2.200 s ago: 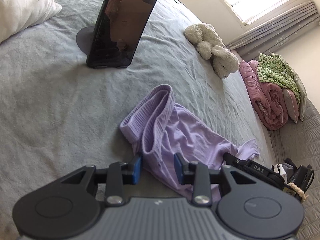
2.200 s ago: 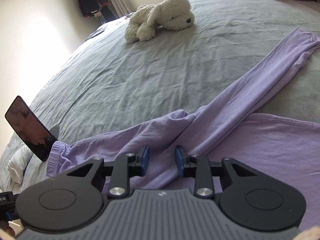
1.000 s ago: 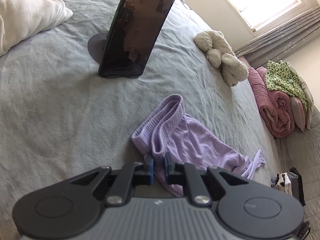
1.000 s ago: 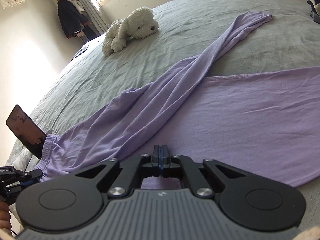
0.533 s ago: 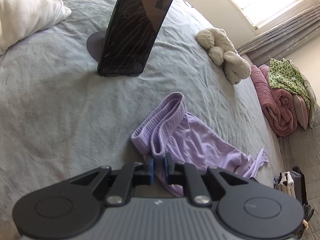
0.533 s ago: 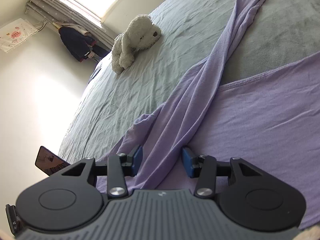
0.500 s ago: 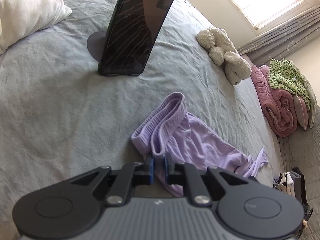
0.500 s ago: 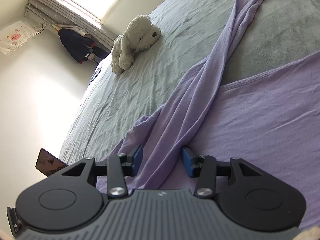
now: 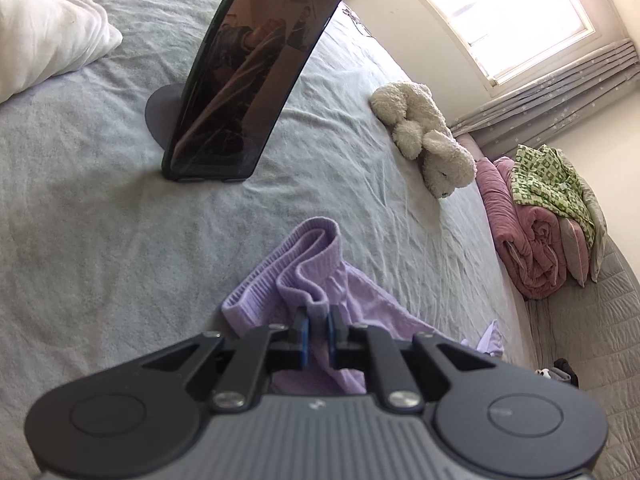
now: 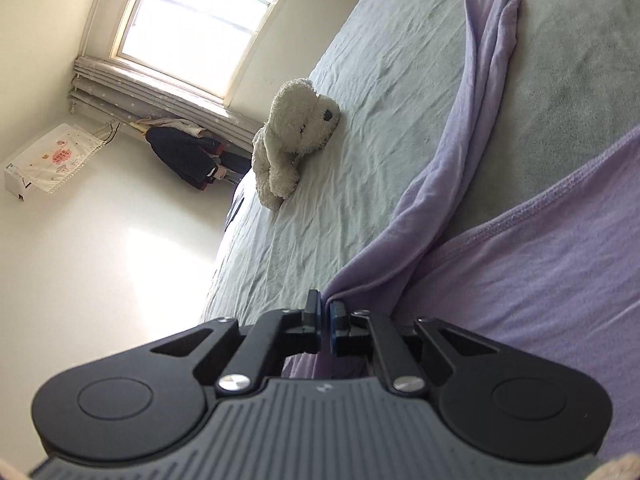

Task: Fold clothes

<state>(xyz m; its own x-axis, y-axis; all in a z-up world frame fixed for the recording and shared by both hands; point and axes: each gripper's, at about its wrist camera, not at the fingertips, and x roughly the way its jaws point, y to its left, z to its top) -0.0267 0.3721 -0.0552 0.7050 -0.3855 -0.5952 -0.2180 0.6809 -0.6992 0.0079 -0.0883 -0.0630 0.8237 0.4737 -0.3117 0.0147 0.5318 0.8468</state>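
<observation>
Left claw [image 9: 317,330] clamps the waistband of the purple pants [image 9: 308,256] at lower centre on the bed [image 9: 100,220], right claw [image 10: 325,320] is closing on a leg fold w/ thin bite, so it could slip when lifted.

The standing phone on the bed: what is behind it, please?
Behind the phone a dark round base lies flat on the grey bedsheet, showing at its left side. The phone covers the rest of that base and whatever holds the phone up, so these cannot be seen.
</observation>
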